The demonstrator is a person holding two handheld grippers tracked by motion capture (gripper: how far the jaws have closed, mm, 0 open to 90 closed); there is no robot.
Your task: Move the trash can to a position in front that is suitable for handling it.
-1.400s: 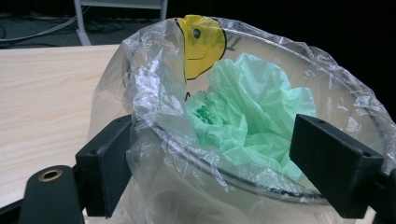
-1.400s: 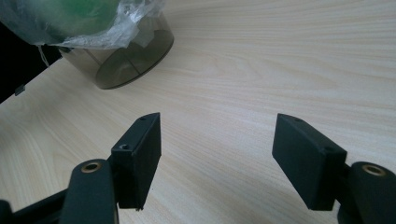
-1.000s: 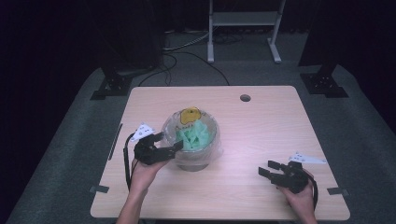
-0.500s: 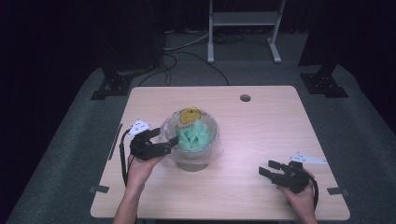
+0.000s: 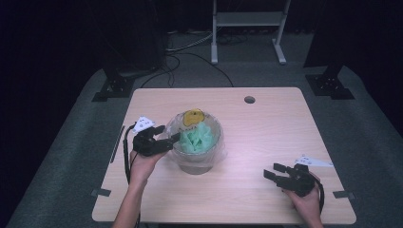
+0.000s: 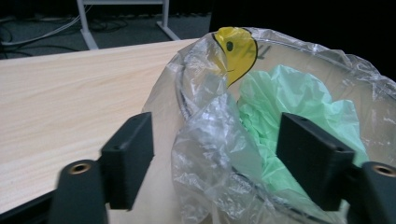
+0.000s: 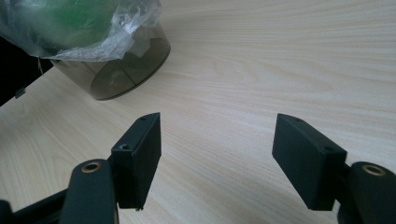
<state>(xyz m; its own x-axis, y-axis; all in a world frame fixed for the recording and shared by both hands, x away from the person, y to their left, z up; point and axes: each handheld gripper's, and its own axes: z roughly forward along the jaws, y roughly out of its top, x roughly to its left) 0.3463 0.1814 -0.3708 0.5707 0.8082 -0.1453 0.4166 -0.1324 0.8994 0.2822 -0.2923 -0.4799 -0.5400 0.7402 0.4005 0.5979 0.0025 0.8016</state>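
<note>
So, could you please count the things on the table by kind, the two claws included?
Bin: 1
Clear plastic bag: 1
Green crumpled wad: 1
Yellow smiley piece: 1
Claws, left claw and right claw: 2
Total: 6

This looks like a lab or recording studio where I work, not a home. My light wooden table (image 5: 266, 142) stands alone on grey carpet (image 5: 370, 137), with black curtains or walls all around it in the dark. Black stand feet (image 5: 328, 85) sit on the floor at both far corners, cables (image 5: 190, 57) trail across the carpet, and a white metal frame (image 5: 247, 23) stands behind the table.
</note>
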